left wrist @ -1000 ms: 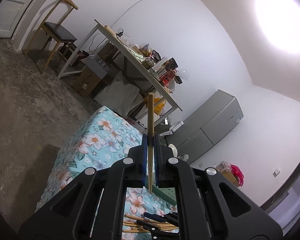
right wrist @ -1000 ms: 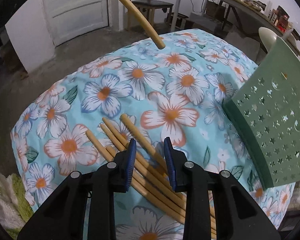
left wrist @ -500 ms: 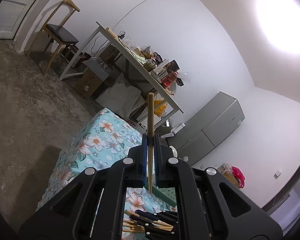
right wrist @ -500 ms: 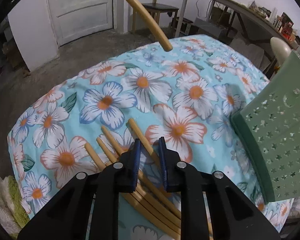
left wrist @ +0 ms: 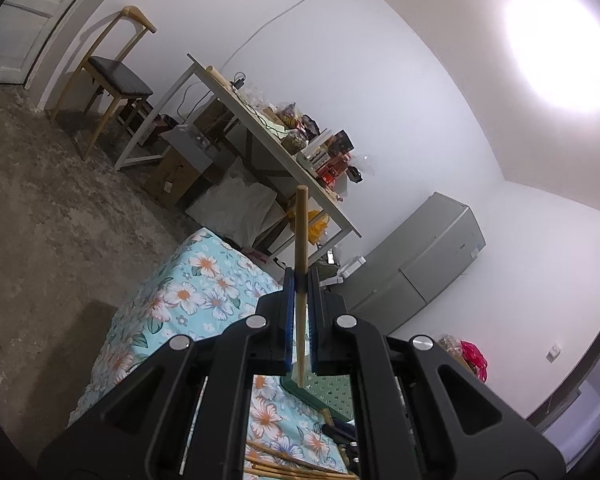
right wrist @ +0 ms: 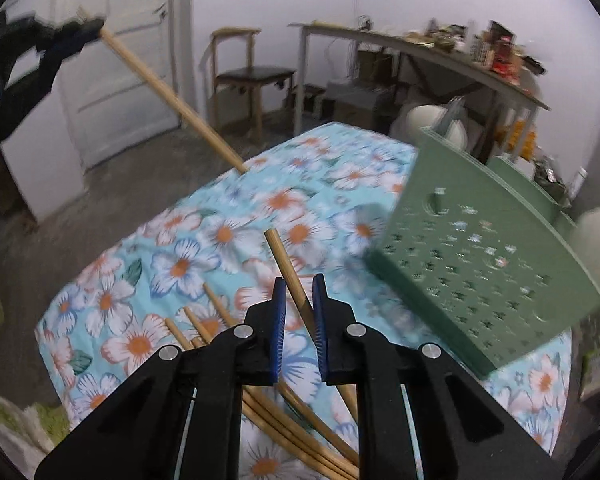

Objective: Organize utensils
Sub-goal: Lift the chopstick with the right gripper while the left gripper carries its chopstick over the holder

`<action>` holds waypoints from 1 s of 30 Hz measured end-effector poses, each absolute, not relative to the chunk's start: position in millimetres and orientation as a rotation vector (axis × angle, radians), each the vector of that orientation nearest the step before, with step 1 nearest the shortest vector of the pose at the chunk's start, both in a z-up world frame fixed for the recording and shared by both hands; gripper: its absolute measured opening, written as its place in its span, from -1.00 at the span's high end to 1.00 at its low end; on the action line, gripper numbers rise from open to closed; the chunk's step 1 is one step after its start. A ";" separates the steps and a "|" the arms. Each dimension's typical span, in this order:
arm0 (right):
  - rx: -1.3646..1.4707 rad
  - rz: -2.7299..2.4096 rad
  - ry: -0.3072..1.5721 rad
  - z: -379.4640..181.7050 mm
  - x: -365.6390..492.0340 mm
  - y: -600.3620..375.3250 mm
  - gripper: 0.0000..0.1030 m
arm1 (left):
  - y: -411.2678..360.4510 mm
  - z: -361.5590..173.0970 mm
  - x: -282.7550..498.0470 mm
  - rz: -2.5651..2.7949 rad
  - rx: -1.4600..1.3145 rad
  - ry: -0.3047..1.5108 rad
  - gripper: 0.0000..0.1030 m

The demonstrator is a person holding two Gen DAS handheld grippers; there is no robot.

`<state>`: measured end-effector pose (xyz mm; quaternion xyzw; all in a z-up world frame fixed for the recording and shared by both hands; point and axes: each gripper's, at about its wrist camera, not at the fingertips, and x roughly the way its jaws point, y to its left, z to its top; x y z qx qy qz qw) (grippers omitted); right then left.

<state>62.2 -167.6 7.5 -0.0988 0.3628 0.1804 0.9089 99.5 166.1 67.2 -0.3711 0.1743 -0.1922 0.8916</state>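
My left gripper (left wrist: 300,276) is shut on a wooden chopstick (left wrist: 301,232) that stands upright between its pads. In the right wrist view that gripper (right wrist: 80,28) sits at the upper left, and its chopstick (right wrist: 172,96) slants down over the table. The jaws of my right gripper (right wrist: 299,284) are closing, and their blue pads hold a second chopstick (right wrist: 284,256) raised off the cloth. Several more chopsticks (right wrist: 300,432) lie in a loose bundle below it. To the right stands a green perforated utensil holder (right wrist: 480,264), a short way from the right gripper.
A floral cloth covers the table (right wrist: 228,216). Behind it are a wooden chair (right wrist: 252,76), a long white desk (right wrist: 420,60) piled with clutter, and a white door (right wrist: 112,60). A grey cabinet (left wrist: 428,256) stands against the far wall.
My right gripper has closed on one chopstick from the bundle and lifted it off the cloth, rising and tilting up. The left gripper has kept still with its chopstick.
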 end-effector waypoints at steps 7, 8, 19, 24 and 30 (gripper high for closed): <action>-0.110 0.283 0.681 29.9 47.3 -202.9 0.79 | 165.6 69.6 95.3 -0.393 -0.778 0.358 0.91; -0.093 0.264 0.666 34.9 43.8 -209.6 0.80 | 165.3 69.8 95.0 -0.392 -0.779 0.358 0.91; 0.056 0.125 0.552 63.1 7.0 -258.2 0.83 | 165.1 75.4 81.5 -0.389 -0.778 0.344 0.91; 0.094 0.090 0.515 72.7 -5.9 -269.9 0.86 | 165.0 76.7 80.0 -0.392 -0.777 0.340 0.91; 0.137 0.086 0.476 84.1 -22.2 -280.1 0.88 | 164.2 83.6 70.8 -0.394 -0.771 0.331 0.91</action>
